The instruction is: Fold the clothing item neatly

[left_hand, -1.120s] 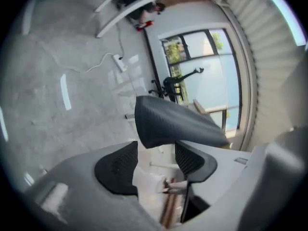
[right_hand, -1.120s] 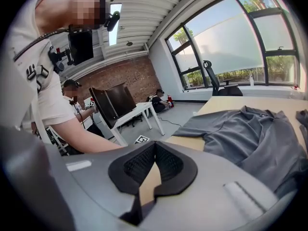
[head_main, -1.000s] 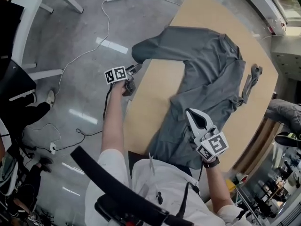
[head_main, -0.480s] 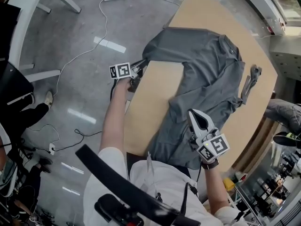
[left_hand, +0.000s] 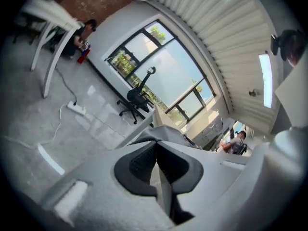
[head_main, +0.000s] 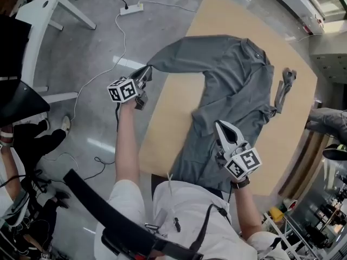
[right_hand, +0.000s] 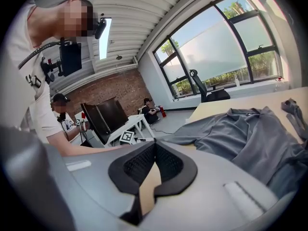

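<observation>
Shirt (head_main: 238, 80) folding has hardly begun, by the look of it: the gray garment lies opened out and rumpled on the tan surface (head_main: 173, 123), with no clean fold made anywhere. Its hem is at the near edge of the surface, close to the person, and the body runs away toward the far edge. Over the lower body of the shirt, just inside that near edge, hangs the right hand-held gripper (head_main: 219, 125). Its jaws are pressed together with nothing between them, and its own view shows only bare surface and gray cloth beyond the tips. Farther out, just off the left edge of the surface and over the floor, the left hand-held gripper (head_main: 144, 75) has its jaws pressed together on the end of the long sleeve (head_main: 173, 56). That sleeve stretches from the shoulder across the left part of the surface and out past its edge. The collar (head_main: 254, 50) lies toward the far edge. A narrow gray strip (head_main: 284, 85) rests near the right edge, and I cannot tell whether it belongs to the shirt. Left to do, I judge: bring the sleeve in over the body, smooth the bunched middle, then fold the sides and the length.
</observation>
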The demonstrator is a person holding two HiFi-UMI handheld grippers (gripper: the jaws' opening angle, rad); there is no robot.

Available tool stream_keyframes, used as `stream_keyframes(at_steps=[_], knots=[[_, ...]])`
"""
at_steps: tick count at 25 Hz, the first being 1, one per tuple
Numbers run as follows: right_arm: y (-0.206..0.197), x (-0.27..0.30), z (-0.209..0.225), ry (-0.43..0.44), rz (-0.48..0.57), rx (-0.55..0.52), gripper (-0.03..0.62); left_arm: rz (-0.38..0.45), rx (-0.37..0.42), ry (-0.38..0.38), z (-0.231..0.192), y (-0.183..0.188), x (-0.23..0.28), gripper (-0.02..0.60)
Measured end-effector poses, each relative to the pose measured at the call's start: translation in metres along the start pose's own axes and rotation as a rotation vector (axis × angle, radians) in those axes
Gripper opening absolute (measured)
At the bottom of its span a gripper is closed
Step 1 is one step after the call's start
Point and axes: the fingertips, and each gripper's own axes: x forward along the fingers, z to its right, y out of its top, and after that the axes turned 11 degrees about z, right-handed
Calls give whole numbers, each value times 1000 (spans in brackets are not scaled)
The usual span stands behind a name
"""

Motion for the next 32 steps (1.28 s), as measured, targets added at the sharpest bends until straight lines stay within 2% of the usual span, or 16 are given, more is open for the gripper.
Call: stream_keyframes(at_steps=[3, 6, 8, 10, 12, 14, 17, 19, 21, 23, 25, 27, 29, 32], knots=[[12, -14, 0, -13, 48, 4, 2, -52, 262, -28, 56, 48, -8, 0], [22, -34, 5, -43, 101, 13, 2, -78, 512, -126, 144, 83, -5, 0], [28, -50, 11, -66, 135, 14, 2, -90, 654, -209, 209, 91, 1, 0], [35, -71, 19, -103, 175, 15, 2, -123, 779, -308, 272, 79, 9, 2], [44, -95, 31, -153, 225, 19, 2, -173, 896, -420, 327, 50, 19, 2], [51, -121, 45, -208, 270, 26, 2, -238, 995, -542, 374, 4, 27, 2], [54, -160, 70, -291, 319, 44, 2, -403, 1109, -721, 418, -92, 27, 2], [51, -180, 83, -335, 342, 64, 0, -531, 1177, -801, 425, -163, 22, 3], [43, -197, 93, -367, 347, 86, 0, -649, 1207, -823, 416, -232, 14, 3], [30, -209, 101, -389, 335, 108, -2, -751, 1197, -793, 394, -289, 5, 8], [15, -213, 107, -401, 311, 129, -3, -814, 1150, -748, 373, -323, -7, 65], [-1, -208, 111, -399, 272, 138, -3, -826, 1091, -692, 361, -330, -19, 103], [-17, -196, 116, -382, 213, 122, -2, -807, 1040, -623, 352, -322, -24, 120], [-41, -165, 126, -342, 90, 80, 52, -764, 981, -515, 337, -297, -24, 121]])
